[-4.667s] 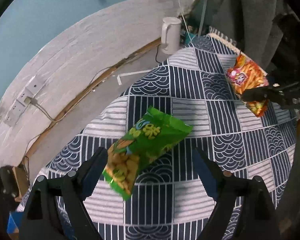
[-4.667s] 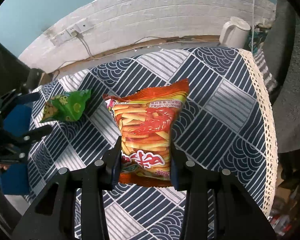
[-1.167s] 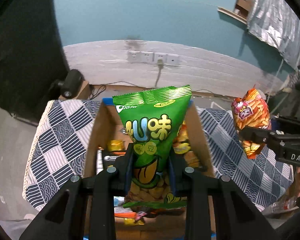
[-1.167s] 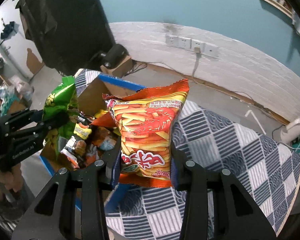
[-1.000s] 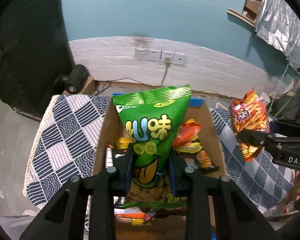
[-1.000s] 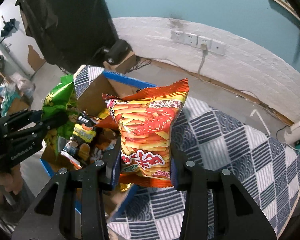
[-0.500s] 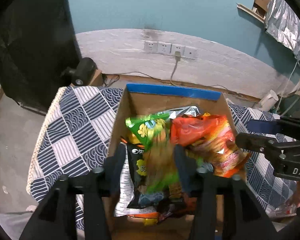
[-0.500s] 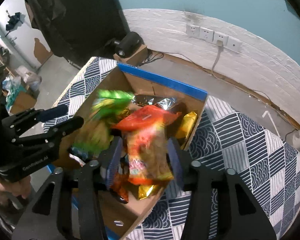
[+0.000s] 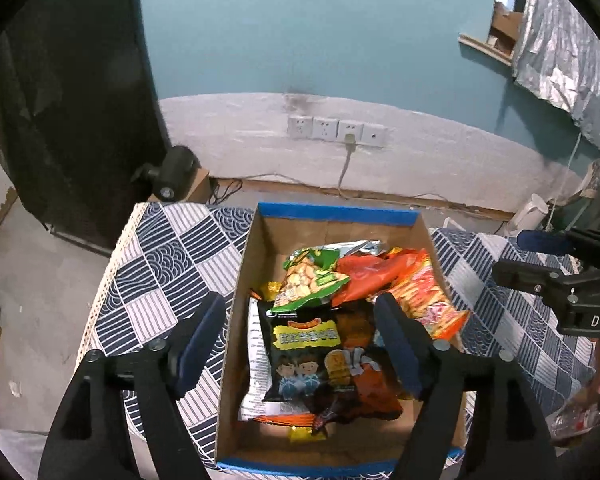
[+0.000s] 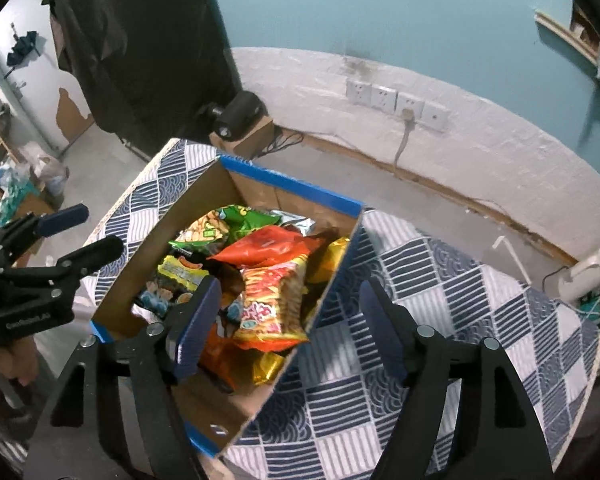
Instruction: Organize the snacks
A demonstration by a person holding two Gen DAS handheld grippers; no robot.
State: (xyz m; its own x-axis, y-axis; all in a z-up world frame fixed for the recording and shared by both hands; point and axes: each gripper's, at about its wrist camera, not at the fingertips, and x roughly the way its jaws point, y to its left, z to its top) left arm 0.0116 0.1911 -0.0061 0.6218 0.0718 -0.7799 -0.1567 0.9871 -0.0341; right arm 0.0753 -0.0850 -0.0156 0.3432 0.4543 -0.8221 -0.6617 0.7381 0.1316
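Observation:
A cardboard box (image 9: 334, 215) (image 10: 288, 188) with blue-taped edges stands on the patterned cloth and holds several snack bags. The green bag (image 9: 310, 276) (image 10: 224, 222) lies on top toward the box's far side. Beside it rests the orange-red bag (image 9: 424, 296) (image 10: 274, 300). My left gripper (image 9: 300, 322) (image 10: 74, 232) hovers over the box, its jaws opening, with nothing between them. My right gripper (image 10: 288, 312) (image 9: 528, 252) hangs above the box's right wall, jaws opening too and holding nothing.
The blue and white patterned cloth (image 9: 168, 264) (image 10: 440, 296) covers the table around the box. A white kettle (image 10: 586, 274) (image 9: 530, 210) stands at the far right. A small camera on a carton (image 10: 240, 114) sits by the white wall with sockets (image 9: 336, 130).
Both grippers let go of their bags; the green and the orange-red bag dropped into the box. The jaws spread wide and both grippers rose a little.

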